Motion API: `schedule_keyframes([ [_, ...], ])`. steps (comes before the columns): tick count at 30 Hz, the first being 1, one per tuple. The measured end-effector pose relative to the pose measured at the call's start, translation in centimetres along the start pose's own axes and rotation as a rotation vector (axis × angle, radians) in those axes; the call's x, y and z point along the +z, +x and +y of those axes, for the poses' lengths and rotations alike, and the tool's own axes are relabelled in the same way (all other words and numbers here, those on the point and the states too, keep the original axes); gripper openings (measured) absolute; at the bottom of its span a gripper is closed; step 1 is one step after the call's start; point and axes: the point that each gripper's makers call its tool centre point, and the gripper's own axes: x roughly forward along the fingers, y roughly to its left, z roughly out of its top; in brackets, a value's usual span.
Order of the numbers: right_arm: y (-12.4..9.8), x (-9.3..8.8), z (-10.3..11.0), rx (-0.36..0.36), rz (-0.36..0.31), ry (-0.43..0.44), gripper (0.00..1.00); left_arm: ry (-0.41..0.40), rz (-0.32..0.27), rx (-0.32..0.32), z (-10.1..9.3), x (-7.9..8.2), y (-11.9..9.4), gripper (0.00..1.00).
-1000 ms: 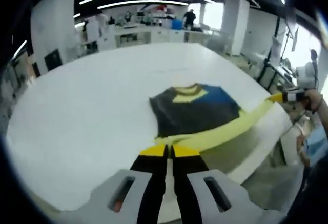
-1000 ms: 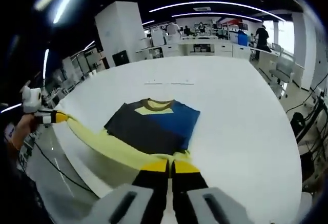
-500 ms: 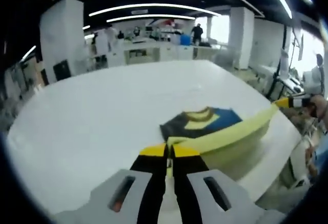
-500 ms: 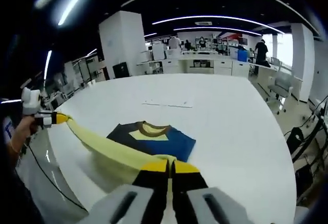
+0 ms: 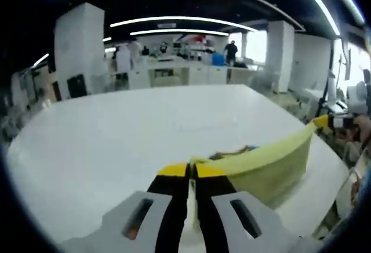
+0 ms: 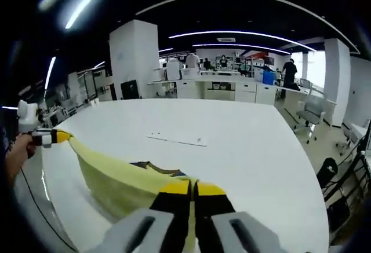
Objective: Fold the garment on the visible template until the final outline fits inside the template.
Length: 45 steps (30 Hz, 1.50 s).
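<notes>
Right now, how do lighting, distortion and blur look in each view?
Left gripper view: strong fisheye bend, ceiling strips arc, bright window glare at right, soft overall; yellow garment hem held taut from left gripper. Right gripper view: same curvature, white table evenly lit, background blurry; right gripper sharp.

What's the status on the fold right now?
Left gripper and right gripper both shut on garment hem. Garment stretched taut between them, lifted over white table. Nothing in the way.

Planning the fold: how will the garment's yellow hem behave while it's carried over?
Likely floppy: the yellow hem hangs as a curtain between the left hand-held gripper and right hand-held gripper. Probably light: two pinches lift it. It may droop if tension drops.
</notes>
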Motion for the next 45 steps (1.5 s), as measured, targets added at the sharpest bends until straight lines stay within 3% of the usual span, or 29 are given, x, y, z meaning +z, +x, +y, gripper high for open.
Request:
schedule_keyframes([
  [8, 3.1, 0.5, -1.1, -0.026, -0.004, 0.016, 0.00, -0.050, -0.012, 0.014, 1.0, 0.7, 3.2, 0.00],
  [15, 6.4, 0.1, -2.1, -0.045, 0.005, 0.044, 0.00, -0.107, -0.001, 0.053, 2.2, -0.5, 6.5, 0.00],
  [24, 10.7, -1.8, -2.8, -0.050, 0.046, 0.093, 0.00, -0.147, 0.050, 0.090, 3.3, -3.6, 11.4, 0.00],
  [30, 13.3, -4.1, -3.6, -0.070, 0.085, 0.136, 0.00, -0.163, 0.097, 0.105, 4.0, -6.4, 14.3, 0.00],
  [35, 15.5, -6.0, -4.0, -0.074, 0.114, 0.136, 0.00, -0.177, 0.127, 0.128, 4.2, -7.9, 16.0, 0.00],
  [45, 17.7, -9.4, -5.0, -0.117, 0.180, 0.141, 0.00, -0.164, 0.158, 0.159, 4.0, -10.3, 18.1, 0.00],
])
